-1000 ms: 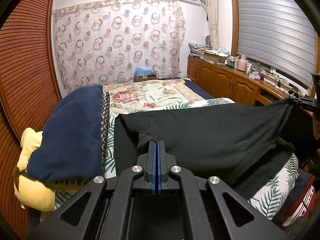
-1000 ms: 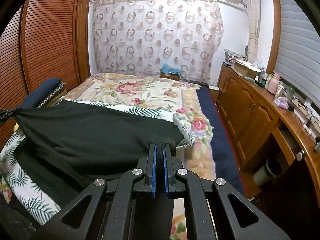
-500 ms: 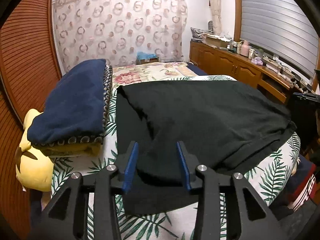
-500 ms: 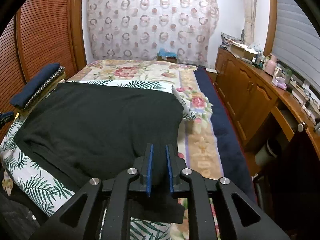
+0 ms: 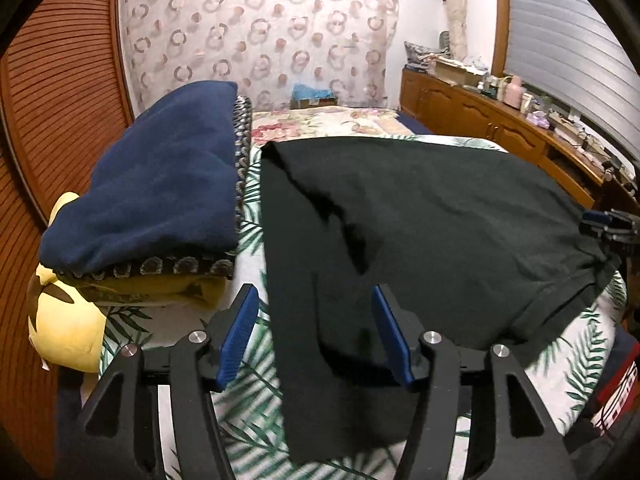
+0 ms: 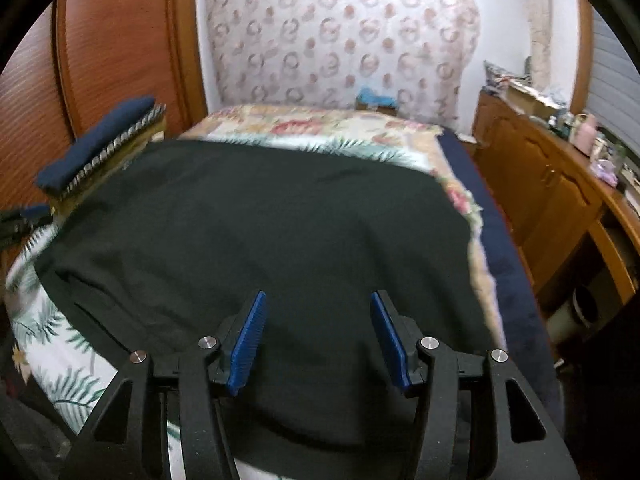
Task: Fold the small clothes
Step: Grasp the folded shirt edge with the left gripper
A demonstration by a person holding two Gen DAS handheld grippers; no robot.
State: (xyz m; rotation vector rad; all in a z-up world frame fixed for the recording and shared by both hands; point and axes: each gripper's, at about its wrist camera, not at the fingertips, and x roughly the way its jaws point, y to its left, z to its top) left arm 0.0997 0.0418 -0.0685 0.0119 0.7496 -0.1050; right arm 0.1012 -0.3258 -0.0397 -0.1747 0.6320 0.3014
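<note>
We have the dark, near-black knit garment (image 5: 432,216) spread flat across the leaf-printed white bedsheet (image 5: 248,412), filling the middle of both wrist views. Laid out like this, it gives us a smooth surface to fold on.

Our left gripper (image 5: 316,334) sits at six o'clock in its own view, its blue-padded tongs spread and opening wider. The garment's near left strip runs between them, but the pads do not press on it. Our right gripper (image 6: 318,338) is likewise at six o'clock in its view, tongs parted and opening, with dark cloth lying between and beneath them, unpinched. We judge that both corners are being let go so the cloth can settle before the next fold.

At nine to ten o'clock in the left view, a folded navy fleece blanket (image 5: 160,184) rests on a patterned layer and a yellow plush cushion (image 5: 64,316). It lies just beside the garment's left edge, probably stacked there to keep the working patch free. The right gripper's tip shows at three o'clock in that view, at the garment's far side.

A wooden sideboard (image 5: 500,136) crowded with small items runs along at two o'clock.

We can read no brand or label. At five o'clock in the left view, something red and white shows, too blurred to tell whether it bears writing.
</note>
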